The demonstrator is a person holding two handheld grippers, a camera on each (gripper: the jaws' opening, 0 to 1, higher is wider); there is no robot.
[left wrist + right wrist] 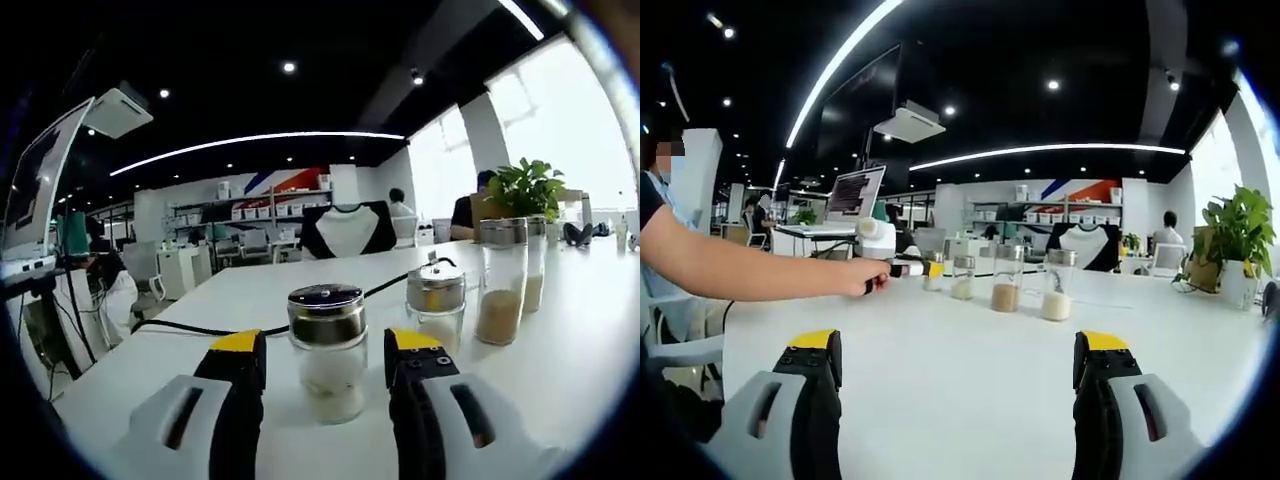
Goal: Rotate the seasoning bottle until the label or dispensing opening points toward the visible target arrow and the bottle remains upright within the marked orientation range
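Note:
A short glass seasoning bottle [327,350] with a shiny metal lid and pale contents stands upright on the white table [560,380]. It sits between the yellow-tipped jaws of my left gripper [325,345], which is open, with a small gap on each side of the glass. In the right gripper view the same bottle [933,272] is the leftmost of a far row, and a hand [862,280] holds the left gripper beside it. My right gripper [958,360] hovers low over the near table, wide open and holding nothing.
Three more bottles stand in the row: a short one [436,305], a tall one with brown seasoning [500,280] and another behind it [535,262]. A black cable [200,328] crosses the table. A potted plant [528,188] stands at the far right. A forearm [740,268] reaches in from the left.

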